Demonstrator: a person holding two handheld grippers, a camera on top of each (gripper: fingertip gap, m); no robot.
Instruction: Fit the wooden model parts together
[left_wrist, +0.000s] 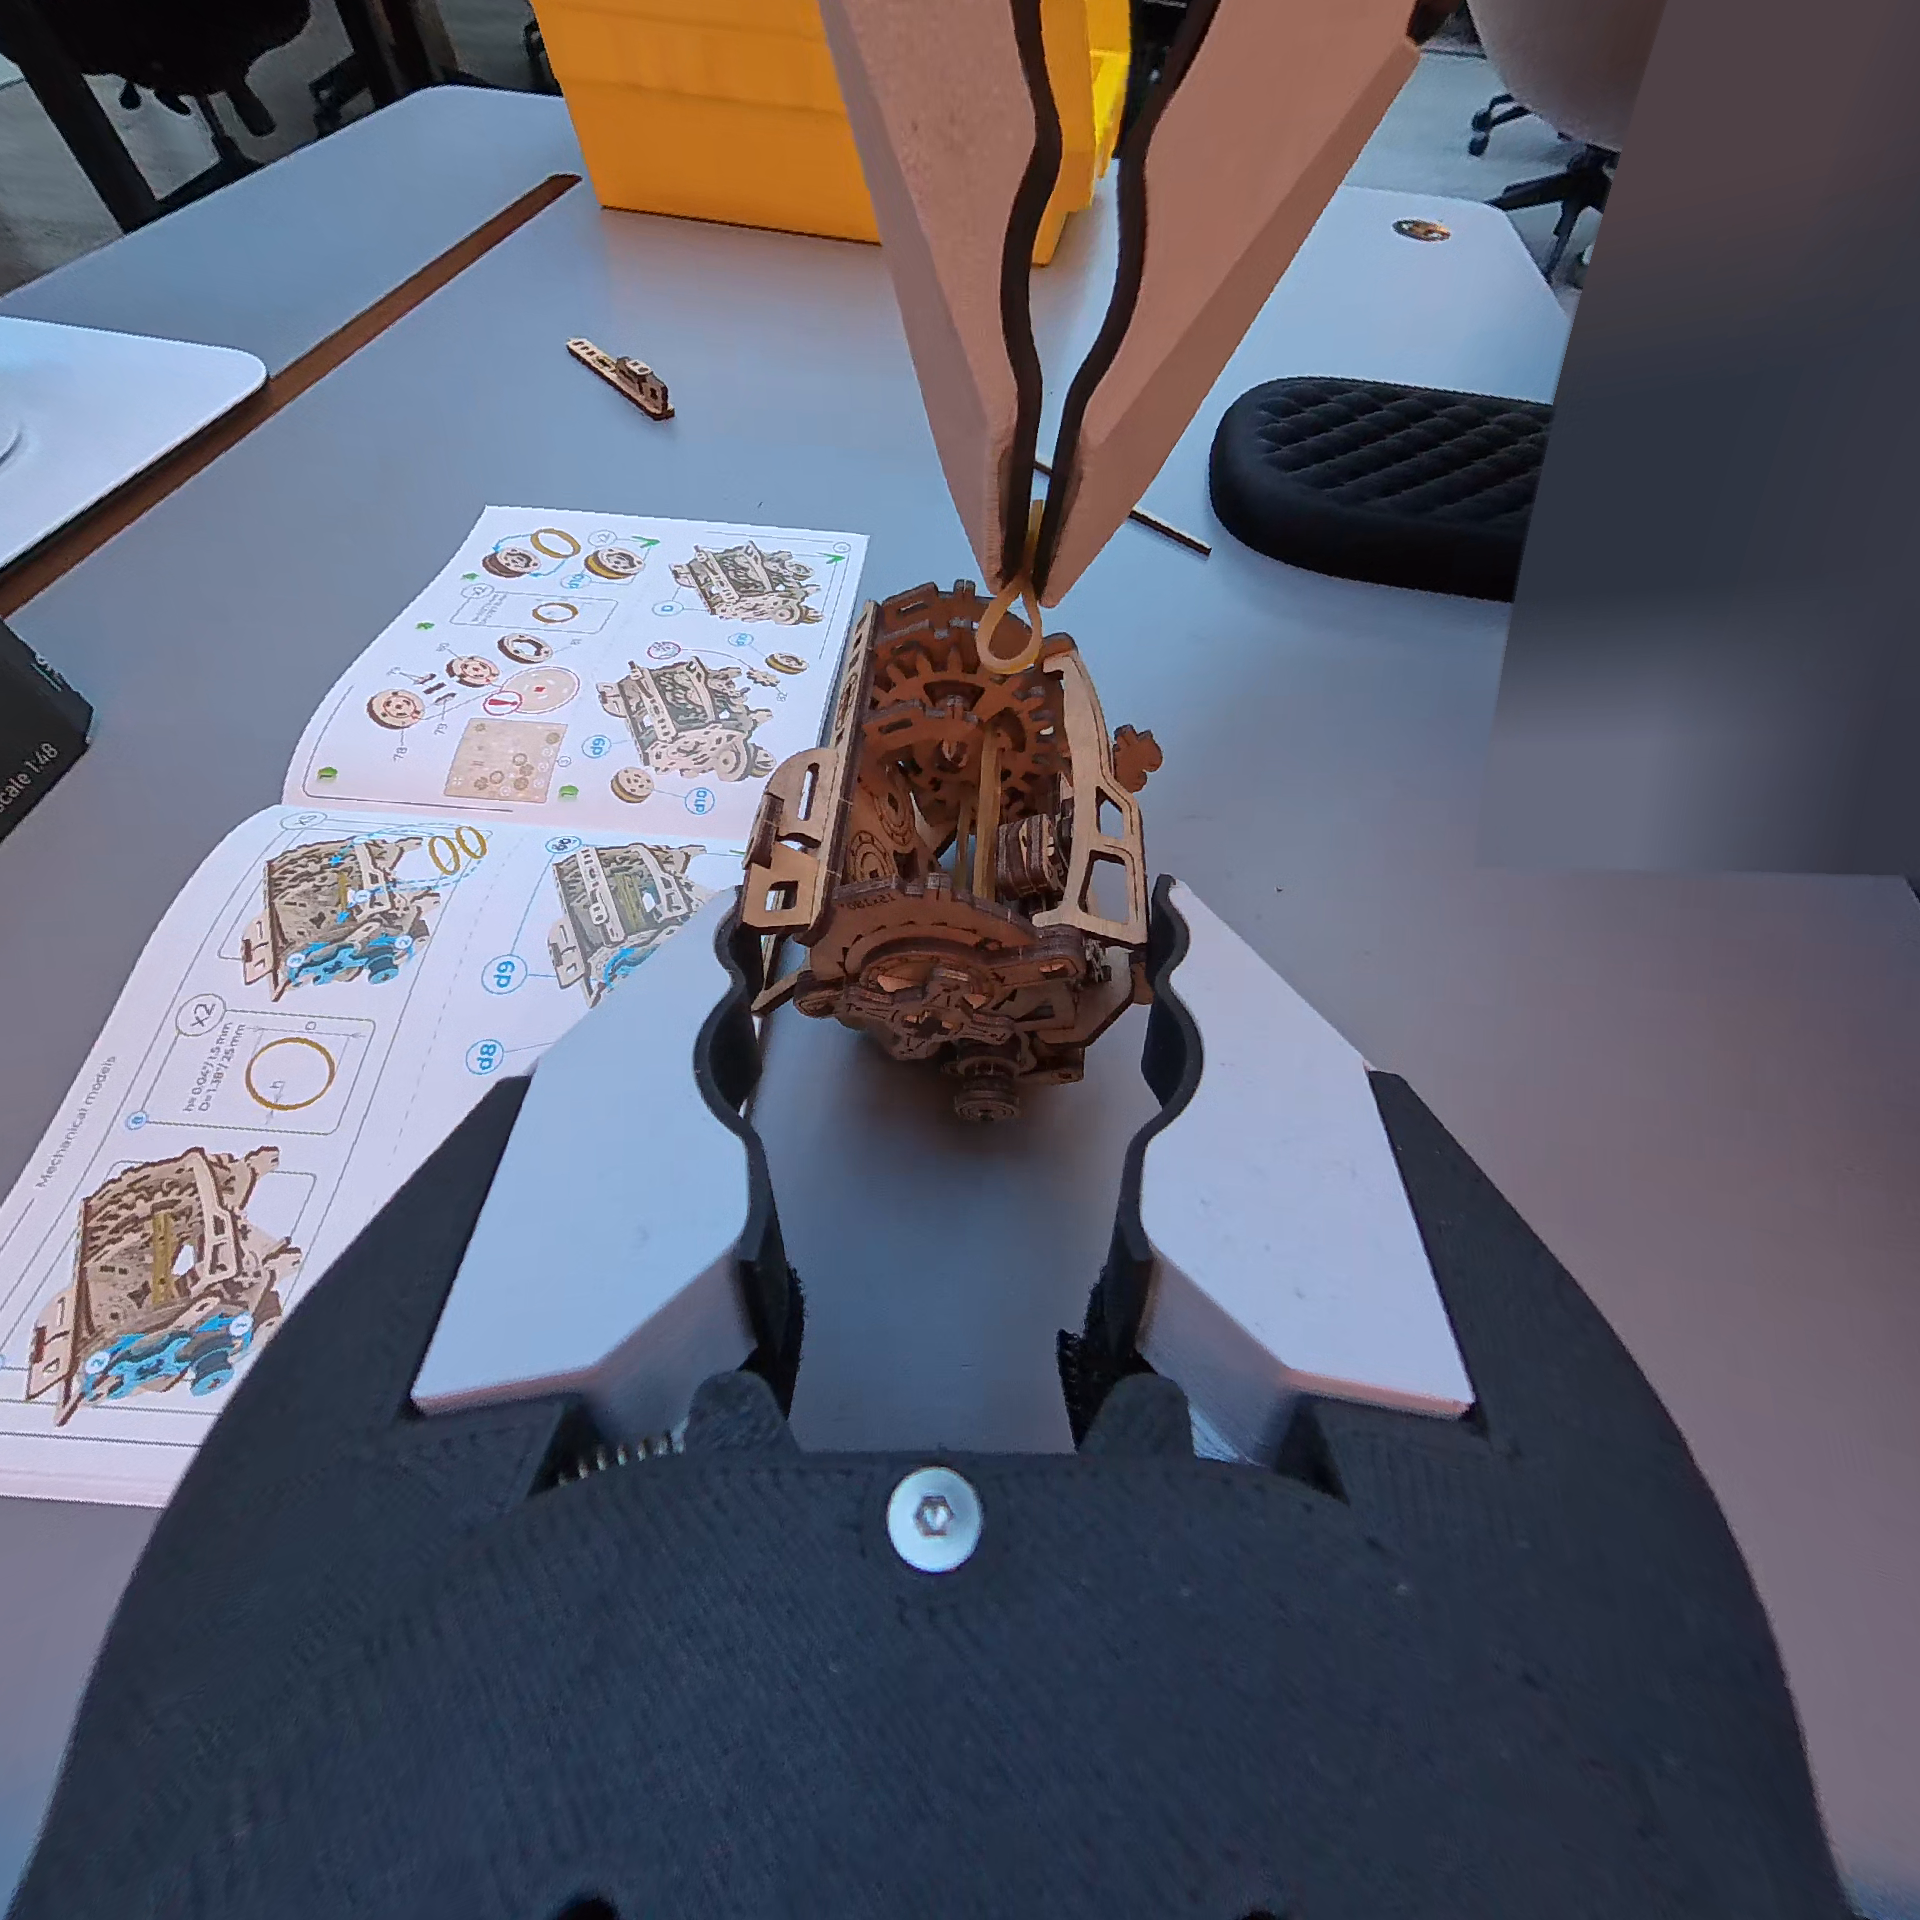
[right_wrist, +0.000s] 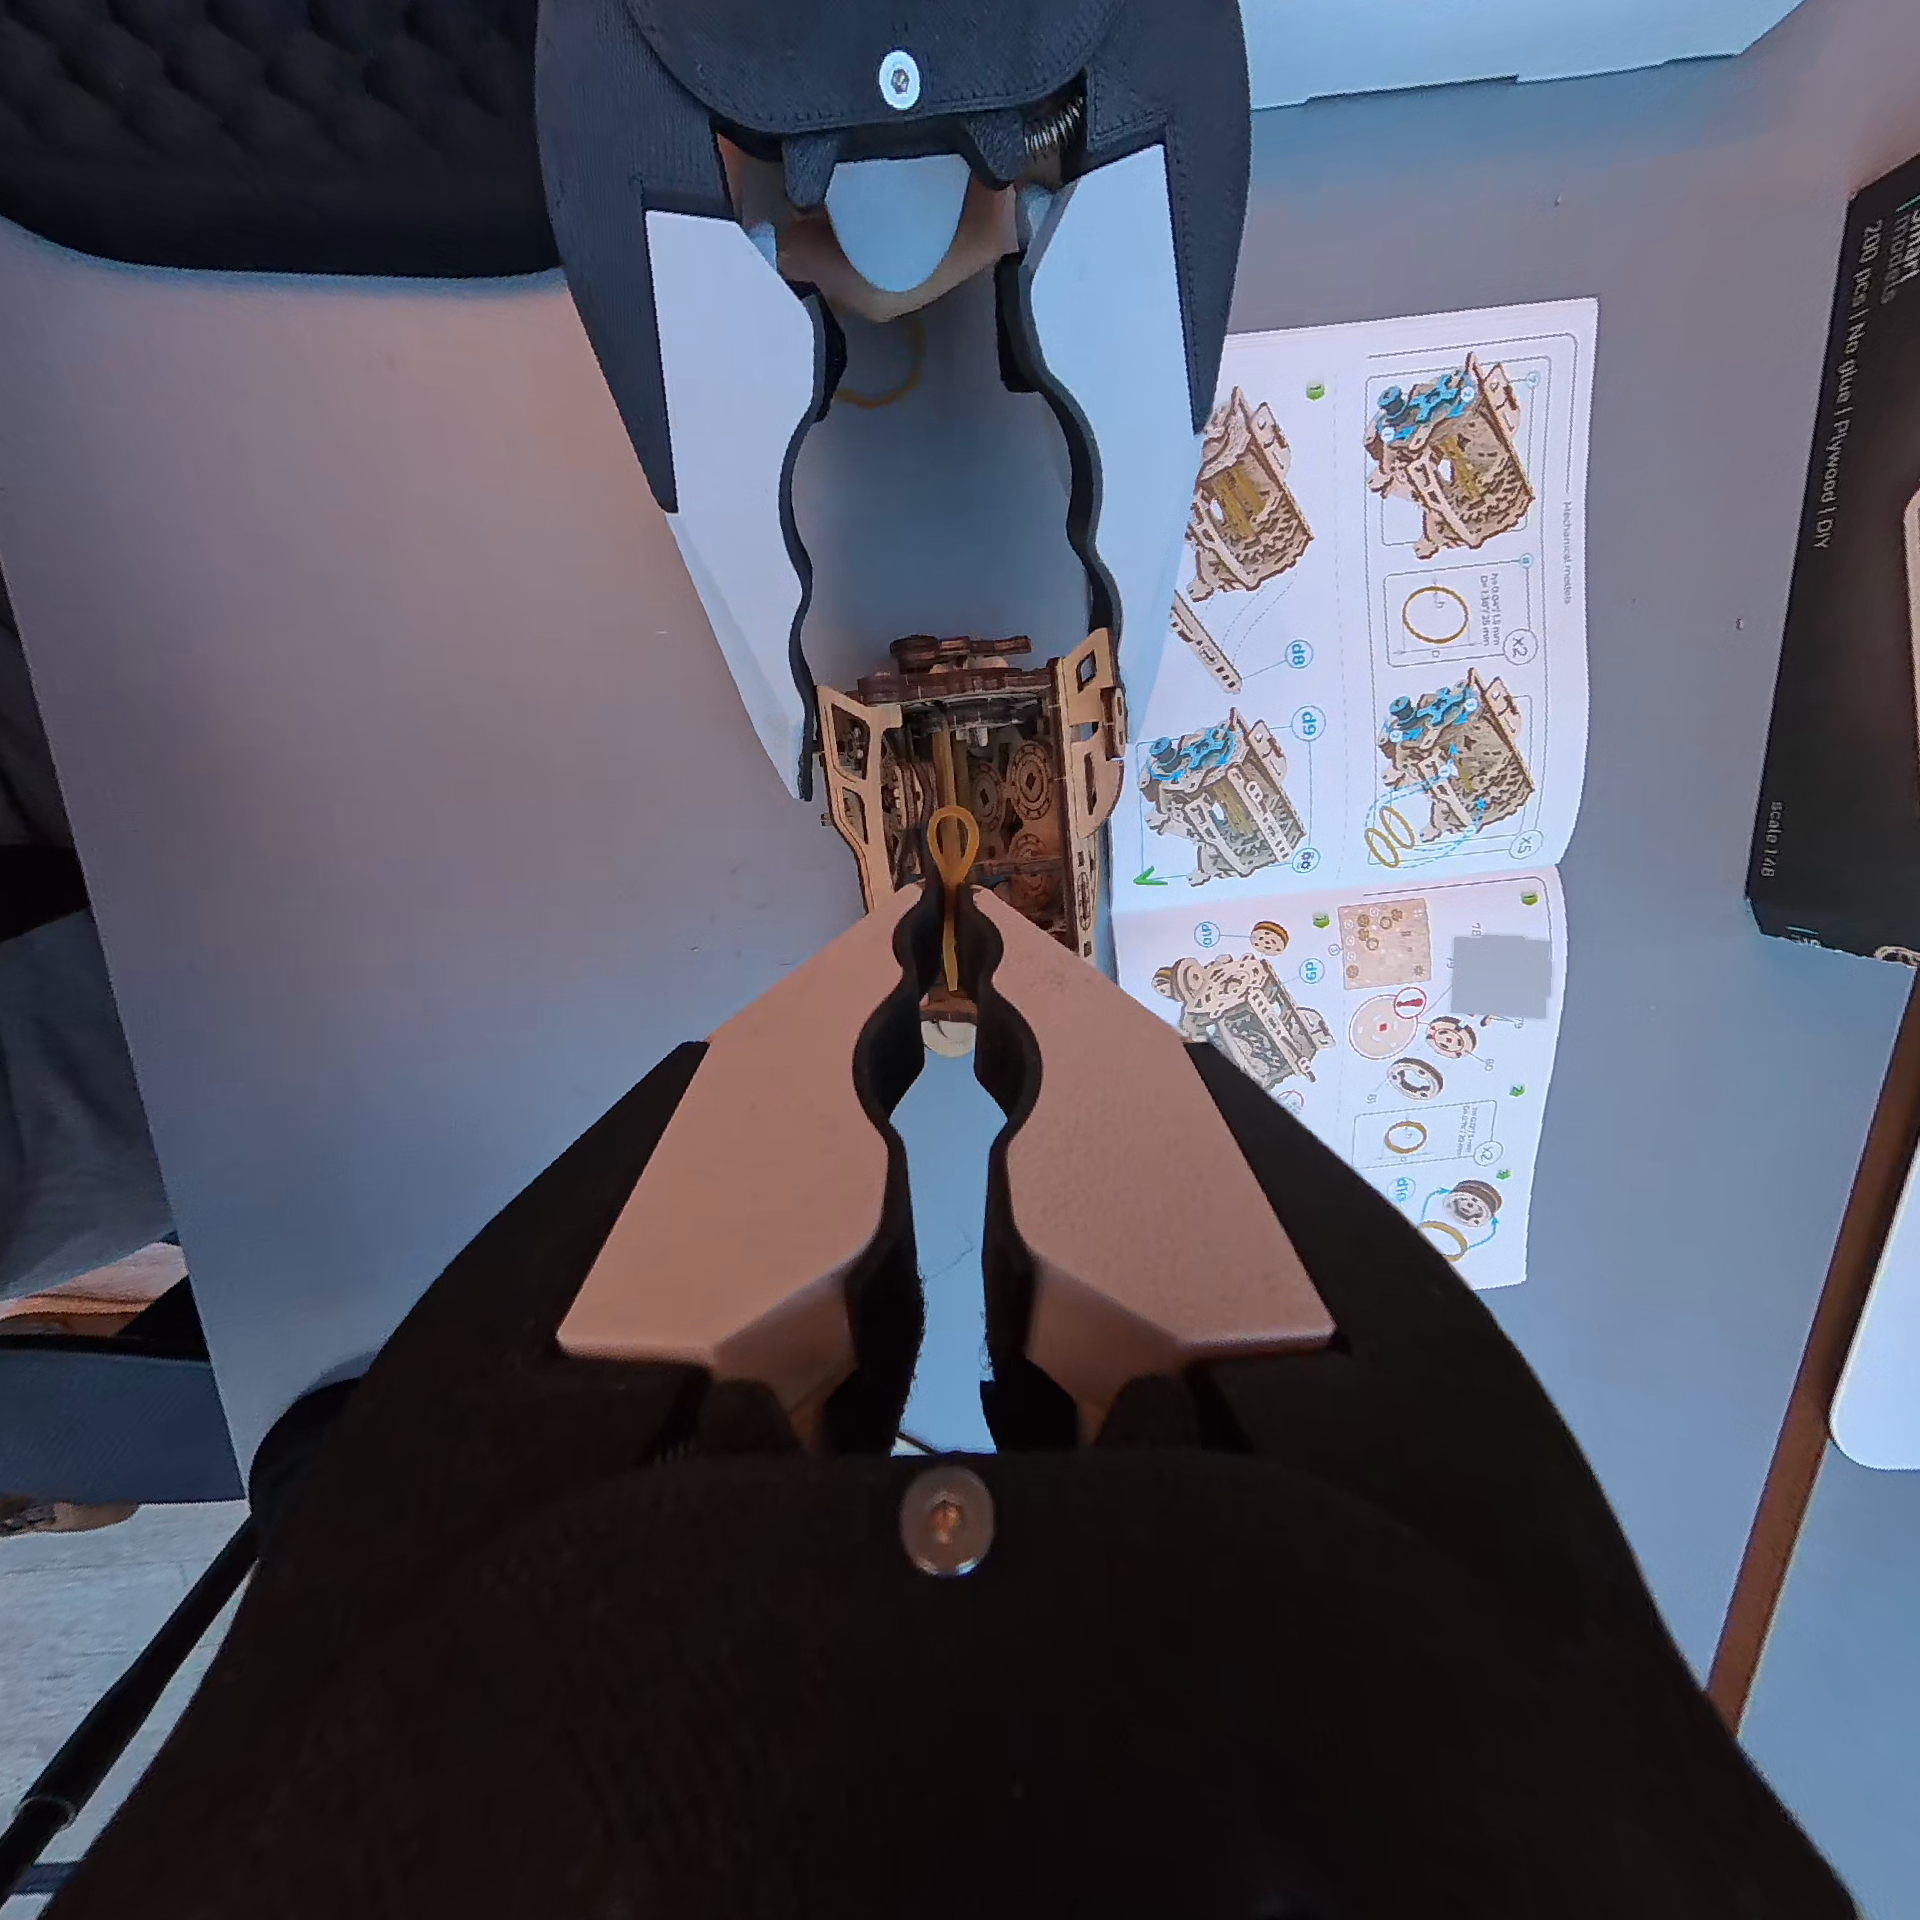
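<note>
The wooden model, a small gear-filled body, rests on the grey table between the tips of my left gripper. Its grey fingers touch the model on both sides and hold it. In the right wrist view the model sits between the same fingers of the left gripper. My right gripper, with tan fingers, is shut on a yellow rubber band. The loop of the rubber band hangs from the right gripper just over the model's top gears.
An open instruction booklet lies left of the model. A loose wooden part, a yellow bin and a black quilted pad sit farther back. A black box lies beyond the booklet. Another rubber band lies on the table. The left gripper's tips are roughly 5 cm from the right gripper's.
</note>
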